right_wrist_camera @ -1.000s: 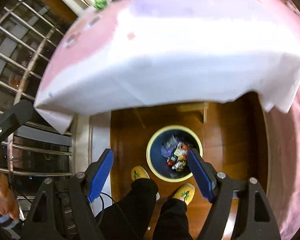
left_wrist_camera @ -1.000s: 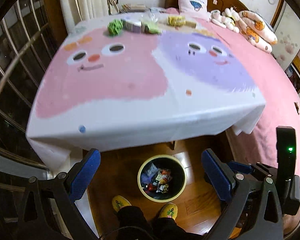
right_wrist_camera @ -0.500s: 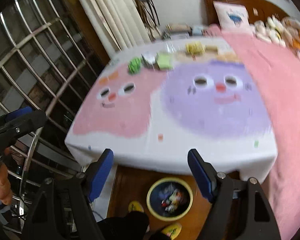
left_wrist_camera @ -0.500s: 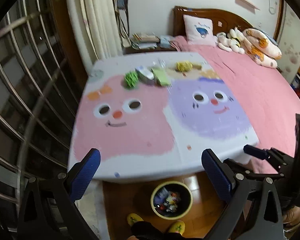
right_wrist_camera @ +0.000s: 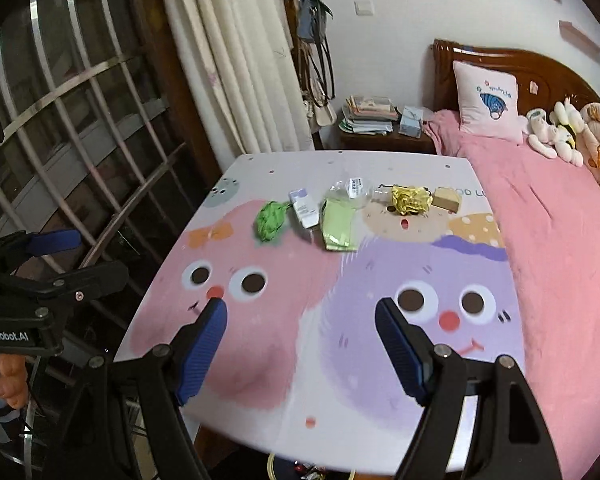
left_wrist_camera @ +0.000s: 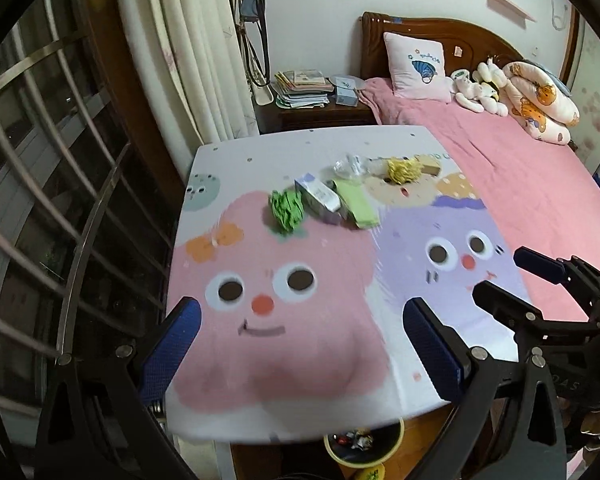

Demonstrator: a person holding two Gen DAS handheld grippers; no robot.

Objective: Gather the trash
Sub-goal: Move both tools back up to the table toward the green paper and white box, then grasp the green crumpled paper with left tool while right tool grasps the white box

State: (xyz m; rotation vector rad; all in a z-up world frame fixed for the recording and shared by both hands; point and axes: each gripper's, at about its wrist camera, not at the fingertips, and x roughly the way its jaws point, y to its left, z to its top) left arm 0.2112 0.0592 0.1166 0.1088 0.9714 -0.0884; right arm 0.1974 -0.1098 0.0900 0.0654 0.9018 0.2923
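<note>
Trash lies in a row at the far part of the cartoon-print table (left_wrist_camera: 300,344): a crumpled green wrapper (left_wrist_camera: 286,210), a white box (left_wrist_camera: 318,198), a light green packet (left_wrist_camera: 356,204), clear plastic (left_wrist_camera: 350,166), a crumpled yellow wrapper (left_wrist_camera: 402,170) and a tan block (left_wrist_camera: 430,166). They also show in the right wrist view: green wrapper (right_wrist_camera: 270,220), white box (right_wrist_camera: 304,206), green packet (right_wrist_camera: 338,226), yellow wrapper (right_wrist_camera: 410,200). My left gripper (left_wrist_camera: 300,344) and right gripper (right_wrist_camera: 300,344) are open and empty above the table's near part. A yellow-rimmed bin (left_wrist_camera: 364,446) holding trash peeks out under the table's front edge.
A pink bed (left_wrist_camera: 532,184) with a pillow and plush toys lies right of the table. A nightstand (left_wrist_camera: 312,112) with books stands behind it. A barred window (left_wrist_camera: 40,200) and curtains (left_wrist_camera: 188,60) are on the left. The right gripper shows in the left wrist view (left_wrist_camera: 512,276).
Both grippers have lifted from pointing down at the bin on the floor to looking across the tabletop. They stayed open and empty.
</note>
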